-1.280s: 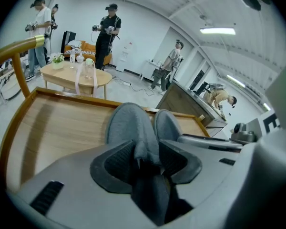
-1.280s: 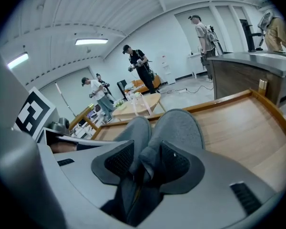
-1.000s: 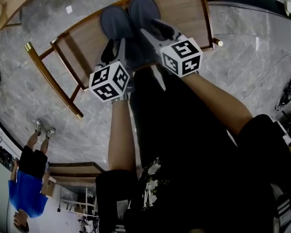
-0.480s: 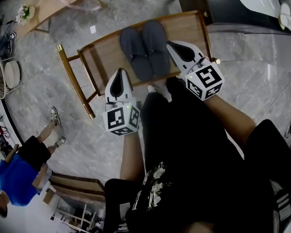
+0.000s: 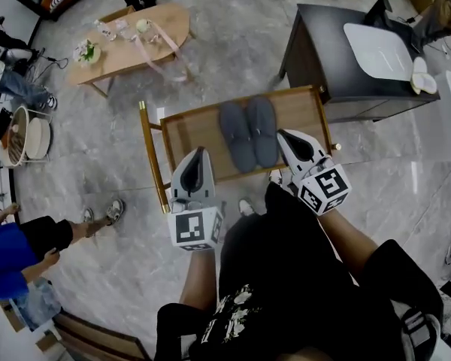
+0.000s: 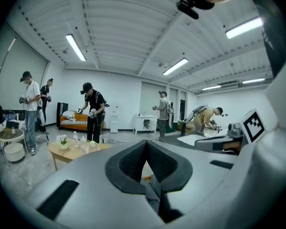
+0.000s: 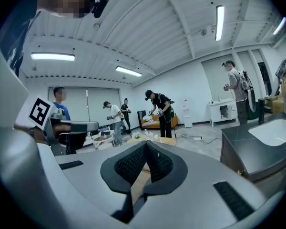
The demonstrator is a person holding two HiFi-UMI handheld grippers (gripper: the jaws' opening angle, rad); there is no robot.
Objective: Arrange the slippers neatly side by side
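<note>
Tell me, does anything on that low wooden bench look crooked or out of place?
Nothing stands out. The pair of dark grey slippers lies side by side on the brown wooden bench, parallel, with their ends level and neither hanging over an edge.

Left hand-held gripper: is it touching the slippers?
Apart. In the head view, bare wood of the bench shows between the left hand-held gripper and the nearer slipper.

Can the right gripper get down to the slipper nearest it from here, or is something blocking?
Probably yes: the right gripper hangs near that slipper, which lies uncovered on the wooden bench, with nothing between them. Its fingers are shut and empty, so they must open first.
</note>
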